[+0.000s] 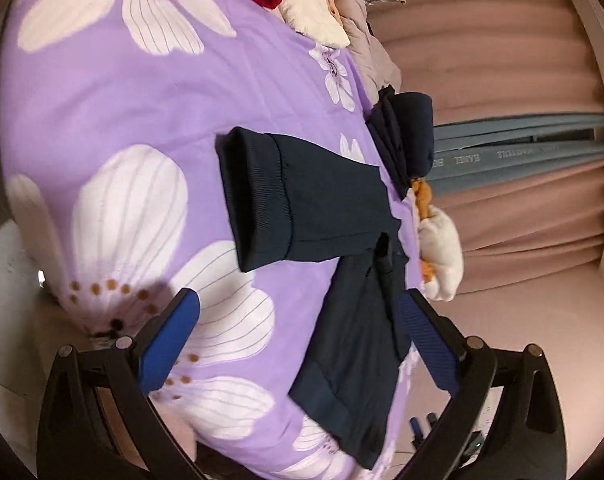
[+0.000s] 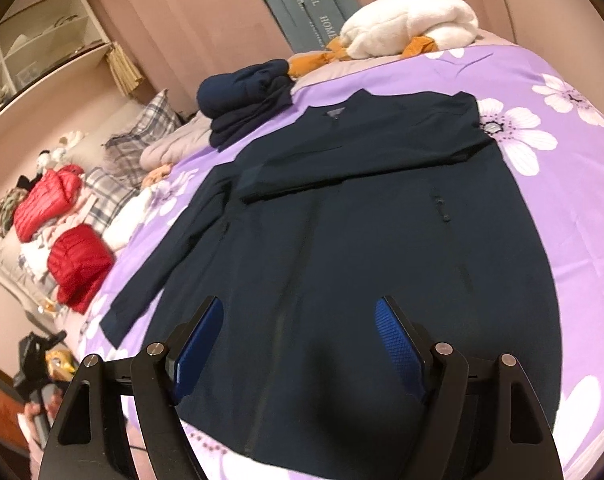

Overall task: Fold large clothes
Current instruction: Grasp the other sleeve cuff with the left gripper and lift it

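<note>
Fingers (image 2: 398, 344) of the right gripper (image 2: 300, 346) and the left gripper (image 1: 298, 340) are spread apart, holding nothing. Dark jacket (image 2: 362, 220) lies flat on the purple bedspread (image 2: 574, 208), one sleeve (image 1: 258, 196) folded across. Grey cloth (image 2: 318, 8) reads "HOME". Bedspread beside the jacket lies bare.

The grey-blue fabric band (image 2: 318, 12) reads "HANEL" and "HOME".
</note>
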`<state>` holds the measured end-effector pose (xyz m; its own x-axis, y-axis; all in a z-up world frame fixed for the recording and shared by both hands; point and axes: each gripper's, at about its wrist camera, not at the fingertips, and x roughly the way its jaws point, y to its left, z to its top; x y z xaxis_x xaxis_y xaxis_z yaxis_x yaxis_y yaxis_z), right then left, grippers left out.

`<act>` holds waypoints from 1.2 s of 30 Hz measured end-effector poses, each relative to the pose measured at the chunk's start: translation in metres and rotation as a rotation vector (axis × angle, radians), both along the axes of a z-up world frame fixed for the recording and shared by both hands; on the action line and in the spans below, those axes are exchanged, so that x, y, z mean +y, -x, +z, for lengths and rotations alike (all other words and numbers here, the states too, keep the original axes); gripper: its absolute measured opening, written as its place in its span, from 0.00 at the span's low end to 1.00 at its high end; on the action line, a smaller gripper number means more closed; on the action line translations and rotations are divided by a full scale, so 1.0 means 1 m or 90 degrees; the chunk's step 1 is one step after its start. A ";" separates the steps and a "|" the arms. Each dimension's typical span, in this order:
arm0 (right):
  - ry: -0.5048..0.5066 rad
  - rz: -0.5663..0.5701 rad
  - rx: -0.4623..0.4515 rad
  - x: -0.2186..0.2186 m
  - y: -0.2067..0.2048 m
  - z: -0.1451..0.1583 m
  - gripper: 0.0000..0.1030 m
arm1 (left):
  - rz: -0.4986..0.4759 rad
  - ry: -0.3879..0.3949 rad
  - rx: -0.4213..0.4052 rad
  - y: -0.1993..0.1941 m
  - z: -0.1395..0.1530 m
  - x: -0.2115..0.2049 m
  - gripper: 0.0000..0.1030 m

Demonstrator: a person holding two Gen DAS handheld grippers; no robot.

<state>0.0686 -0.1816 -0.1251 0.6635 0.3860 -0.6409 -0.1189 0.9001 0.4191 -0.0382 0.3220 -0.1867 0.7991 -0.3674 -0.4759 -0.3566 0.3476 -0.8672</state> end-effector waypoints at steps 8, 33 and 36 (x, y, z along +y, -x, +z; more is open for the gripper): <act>0.015 0.007 0.006 0.003 0.016 -0.001 0.76 | -0.013 0.053 -0.004 -0.026 -0.013 0.002 0.98; 0.025 0.000 0.032 0.009 0.012 -0.005 0.76 | 0.026 0.028 0.003 -0.094 -0.029 0.033 0.97; 0.030 0.002 0.036 0.011 0.011 -0.006 0.76 | 0.013 -0.009 0.019 -0.103 -0.026 0.029 0.67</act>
<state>0.0580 -0.1704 -0.1314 0.6247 0.3568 -0.6946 -0.0999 0.9187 0.3820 0.0646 0.3513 -0.2125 0.7921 -0.3441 -0.5043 -0.3893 0.3516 -0.8514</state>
